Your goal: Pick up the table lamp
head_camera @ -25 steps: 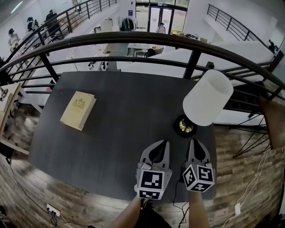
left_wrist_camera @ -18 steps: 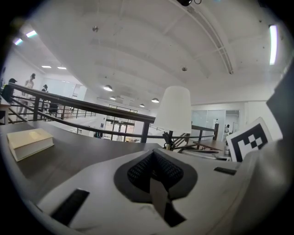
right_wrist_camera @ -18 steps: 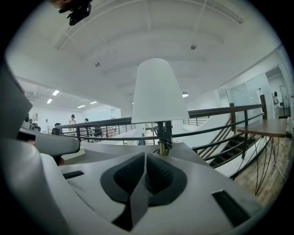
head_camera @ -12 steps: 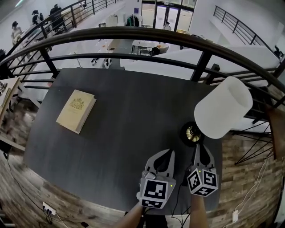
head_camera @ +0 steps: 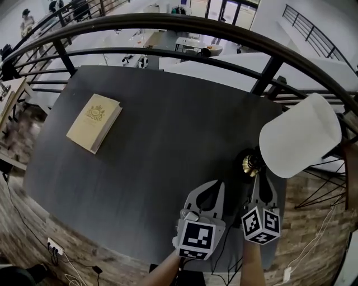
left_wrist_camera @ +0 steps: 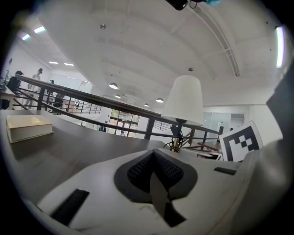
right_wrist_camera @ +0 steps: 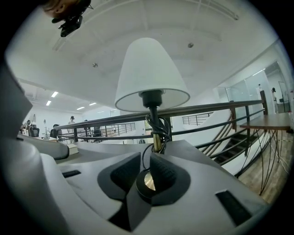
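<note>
Item: table lamp (head_camera: 299, 142), upright nr right edge of tabletop (head_camera: 162, 139); step: approach, pre-grasp, w/ right claw (head_camera: 260, 177) part-open, jaws just been opening, base just ahead, ungripped; left claw (head_camera: 208, 190) shut, empty; next: advance, close on stem, lift steady.

Place: pretty sure it's a mezzanine in a big open office or lab building, not a home
Railing (head_camera: 168, 25): curved black metal, right behind the dark table (head_camera: 156, 139)
Past the railing: lower floor (head_camera: 112, 47) with desks (head_camera: 193, 44) and a few people (head_camera: 27, 17)
Further past it: glass doors (head_camera: 215, 8)
Right of the railing: stairs (right_wrist_camera: 225, 153)
Above the railing: high white ceiling (left_wrist_camera: 138, 46), rows of lights (left_wrist_camera: 113, 86)
This side of the railing: wood plank floor (head_camera: 22, 223), loose cables (head_camera: 313, 246)
</note>
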`<state>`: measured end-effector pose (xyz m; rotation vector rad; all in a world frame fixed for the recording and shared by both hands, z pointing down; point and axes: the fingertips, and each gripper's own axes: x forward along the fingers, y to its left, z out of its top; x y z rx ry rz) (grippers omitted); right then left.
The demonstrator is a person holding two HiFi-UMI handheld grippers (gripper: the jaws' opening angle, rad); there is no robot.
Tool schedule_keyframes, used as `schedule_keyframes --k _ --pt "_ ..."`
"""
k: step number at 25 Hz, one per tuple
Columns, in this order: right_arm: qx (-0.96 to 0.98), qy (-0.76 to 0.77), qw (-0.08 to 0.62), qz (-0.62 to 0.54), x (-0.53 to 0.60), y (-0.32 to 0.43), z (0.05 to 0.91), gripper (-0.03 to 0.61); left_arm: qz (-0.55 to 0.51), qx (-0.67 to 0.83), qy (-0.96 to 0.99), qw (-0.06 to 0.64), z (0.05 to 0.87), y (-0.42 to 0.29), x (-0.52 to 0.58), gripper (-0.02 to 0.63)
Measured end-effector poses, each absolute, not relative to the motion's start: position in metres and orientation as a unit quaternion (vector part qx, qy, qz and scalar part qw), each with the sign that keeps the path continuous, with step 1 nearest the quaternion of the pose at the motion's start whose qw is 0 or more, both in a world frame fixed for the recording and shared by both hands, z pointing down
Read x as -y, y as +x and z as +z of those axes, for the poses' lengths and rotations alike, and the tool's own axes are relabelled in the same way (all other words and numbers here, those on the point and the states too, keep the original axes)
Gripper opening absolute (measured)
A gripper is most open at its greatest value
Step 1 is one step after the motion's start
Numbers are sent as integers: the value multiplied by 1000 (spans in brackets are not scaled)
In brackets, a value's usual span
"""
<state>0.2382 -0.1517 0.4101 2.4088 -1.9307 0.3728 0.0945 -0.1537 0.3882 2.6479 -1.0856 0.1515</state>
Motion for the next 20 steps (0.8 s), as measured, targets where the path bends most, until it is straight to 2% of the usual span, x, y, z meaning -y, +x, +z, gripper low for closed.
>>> schedule_keyframes --k 4,6,10,20 --pt "616 779 13 117 159 244 416 91 51 377 914 142 393 95 159 18" --pt "615 779 12 119 163 250 417 151 52 378 913 146 394 97 160 18" --pt "615 779 16 118 173 261 420 152 52 383 912 138 396 95 164 18" --pt "634 764 35 113 201 274 427 169 55 385 906 168 410 94 163 18"
